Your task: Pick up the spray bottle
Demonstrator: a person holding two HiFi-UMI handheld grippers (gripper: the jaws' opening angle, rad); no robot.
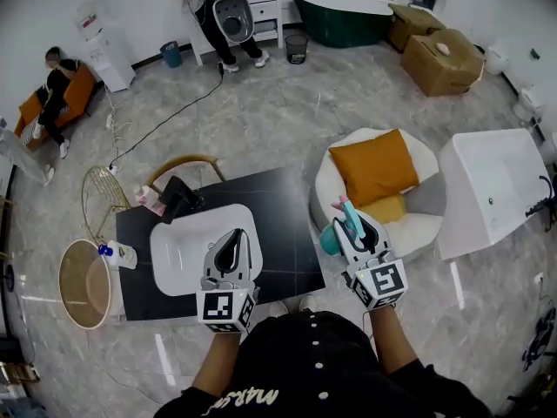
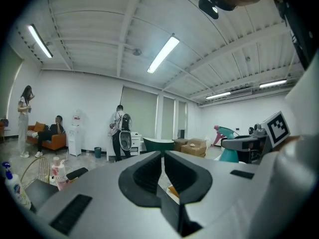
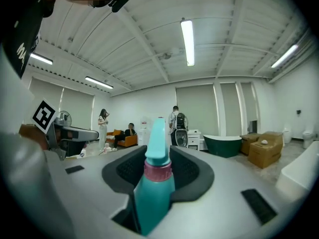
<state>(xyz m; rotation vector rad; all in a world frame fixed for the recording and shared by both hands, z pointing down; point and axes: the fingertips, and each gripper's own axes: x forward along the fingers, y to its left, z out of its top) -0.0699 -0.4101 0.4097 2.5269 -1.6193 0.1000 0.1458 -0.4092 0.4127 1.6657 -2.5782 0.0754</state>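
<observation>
spray bottle [image 3: 153, 185] upright, clamped in right gripper [image 3: 158, 157]

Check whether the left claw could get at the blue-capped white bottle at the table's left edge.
Probably yes: the left claw hangs empty over the basin, and nothing shows between it and the white bottle to its left. Its jaws stand together, so they would have to open first.

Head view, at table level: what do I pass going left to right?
round tan tub → blue-capped white bottle → left tool → spray bottle → white bathtub
</observation>
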